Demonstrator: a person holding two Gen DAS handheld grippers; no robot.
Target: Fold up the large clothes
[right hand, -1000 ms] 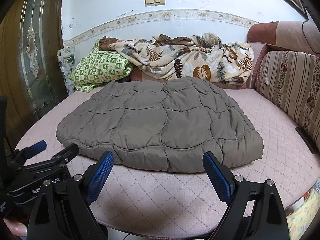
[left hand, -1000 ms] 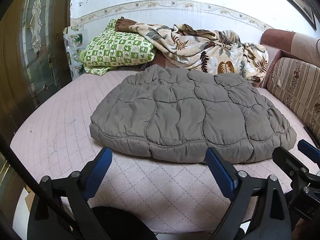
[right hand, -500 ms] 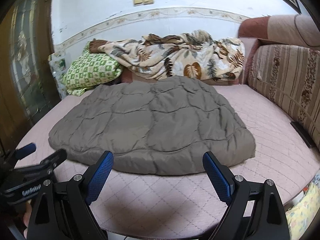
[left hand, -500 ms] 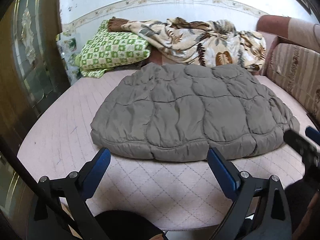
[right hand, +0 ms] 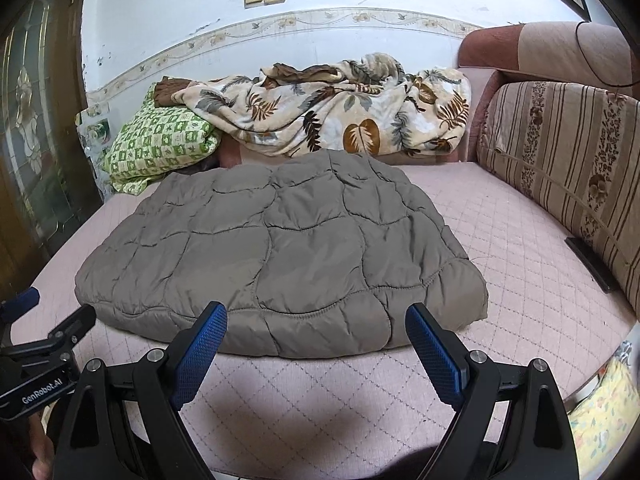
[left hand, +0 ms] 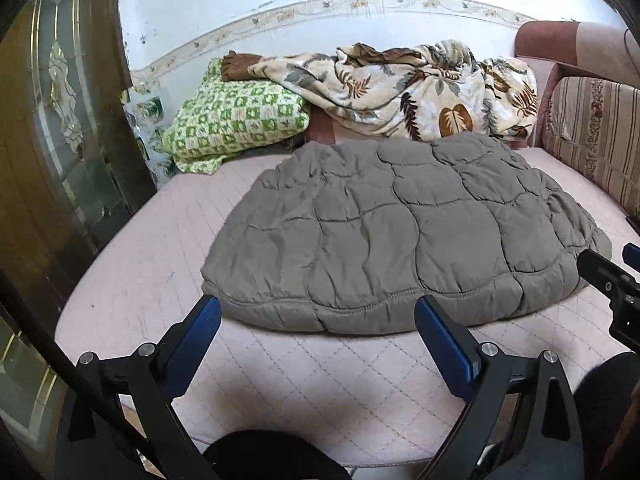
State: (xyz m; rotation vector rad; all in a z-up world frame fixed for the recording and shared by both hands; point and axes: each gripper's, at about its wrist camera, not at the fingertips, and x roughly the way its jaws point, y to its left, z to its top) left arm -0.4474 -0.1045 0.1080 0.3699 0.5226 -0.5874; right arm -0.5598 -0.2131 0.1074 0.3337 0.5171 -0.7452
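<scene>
Garment: one grey quilted coat (left hand: 400, 236), lying flat and puffy on the pink quilted bed (left hand: 304, 372), already looking like a folded rectangle; no sleeves are visible.
Position from claws: the coat lies straight ahead of both claws; its near hem is just beyond the fingertips, not touching them.
Long axis: it runs left to right, across the line of the fingers.
Left claw (left hand: 316, 330): wide open, holding nothing; it faces the left half of the near hem.
Right claw (right hand: 316, 328): also wide open and empty; it faces the middle and right part of the hem, with the right corner (right hand: 472, 296) just beside its right finger.
Nearer arm: both seem about equally near; each has its own end of the hem.
Judgement: the coming move probably needs both claws to grip the near hem together and carry it over toward the far edge.
Count: one coat, two claws, one green checked pillow (left hand: 236, 120), one leaf-print blanket (left hand: 404, 88), one striped sofa back (right hand: 560, 160).
Risk: thick padding may slip from a shallow grip.
</scene>
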